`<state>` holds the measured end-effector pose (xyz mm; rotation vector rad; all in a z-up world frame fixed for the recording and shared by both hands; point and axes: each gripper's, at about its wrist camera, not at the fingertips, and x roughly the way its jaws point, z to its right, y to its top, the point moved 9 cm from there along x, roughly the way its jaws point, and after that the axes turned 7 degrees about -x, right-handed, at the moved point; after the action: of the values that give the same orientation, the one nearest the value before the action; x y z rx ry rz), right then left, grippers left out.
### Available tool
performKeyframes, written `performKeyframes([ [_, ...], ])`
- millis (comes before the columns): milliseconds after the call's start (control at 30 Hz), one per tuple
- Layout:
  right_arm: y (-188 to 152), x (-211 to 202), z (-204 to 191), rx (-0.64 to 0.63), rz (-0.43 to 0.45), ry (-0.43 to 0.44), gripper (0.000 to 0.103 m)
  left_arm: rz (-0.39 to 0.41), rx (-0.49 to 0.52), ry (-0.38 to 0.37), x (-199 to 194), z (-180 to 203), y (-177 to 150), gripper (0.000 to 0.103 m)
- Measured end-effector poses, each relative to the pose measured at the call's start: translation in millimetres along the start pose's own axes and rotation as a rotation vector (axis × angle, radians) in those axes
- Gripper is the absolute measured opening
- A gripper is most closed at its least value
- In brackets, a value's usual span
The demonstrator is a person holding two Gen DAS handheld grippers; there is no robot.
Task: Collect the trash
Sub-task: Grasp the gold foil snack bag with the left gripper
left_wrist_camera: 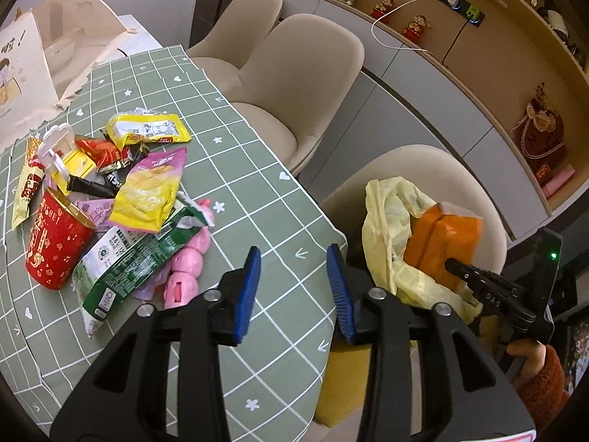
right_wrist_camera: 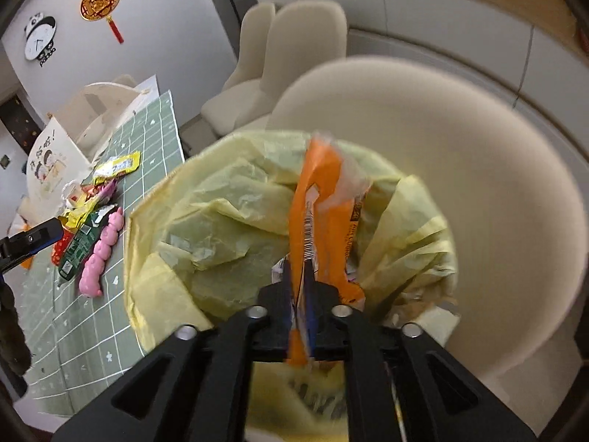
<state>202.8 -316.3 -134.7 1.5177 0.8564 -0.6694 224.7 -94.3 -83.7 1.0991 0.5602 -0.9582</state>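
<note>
Yellow bag (right_wrist_camera: 235, 213) on chair (right_wrist_camera: 497, 191): holds 1 orange packet (right_wrist_camera: 320, 199), gripped by right tongs (right_wrist_camera: 300, 287). Left tongs (left_wrist_camera: 294, 280): released, empty, above tabletop (left_wrist_camera: 279, 199). Left view alone shows red cup (left_wrist_camera: 55, 243) among wrappers.

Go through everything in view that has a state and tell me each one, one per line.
Yellow bag: mouth open, sitting on a chair seat.
Orange wrapper: standing in the bag, lower end between the right gripper's fingers.
Right gripper: jaws close together around the wrapper; grip unclear.
Left gripper: open, empty, over the table.
Red cup: upright, top open.
Green packet: torn open, lying flat.
</note>
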Motion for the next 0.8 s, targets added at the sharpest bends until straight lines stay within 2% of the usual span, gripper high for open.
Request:
performKeyframes([
  [67, 1, -14, -2, 0.005, 0.031, -0.024, 0.045, -0.005, 0.006, -0.023, -6, -8, -1, 0.039],
  [200, 5, -41, -16, 0.016, 0.089, -0.073, 0.045, -0.006, 0.003, -0.040, -16, -28, -1, 0.039],
  [333, 12, -68, -39, 0.028, 0.164, -0.084, 0.045, 0.024, -0.014, -0.020, -32, -67, 3, 0.040],
  [467, 22, -85, -85, 0.012, 0.226, -0.066, 0.046, 0.086, -0.048, 0.029, -56, -129, 12, 0.040],
  [567, 27, -88, -121, 0.029, 0.251, -0.022, 0.052, 0.154, -0.086, 0.085, -73, -189, 25, 0.040],
  [700, 31, -77, -173, 0.002, 0.218, 0.008, 0.052, 0.203, -0.156, 0.163, -82, -271, 43, 0.040],
  [800, 31, -65, -213, -0.057, 0.189, 0.001, 0.052, 0.196, -0.210, 0.159, -83, -314, 55, 0.040],
])
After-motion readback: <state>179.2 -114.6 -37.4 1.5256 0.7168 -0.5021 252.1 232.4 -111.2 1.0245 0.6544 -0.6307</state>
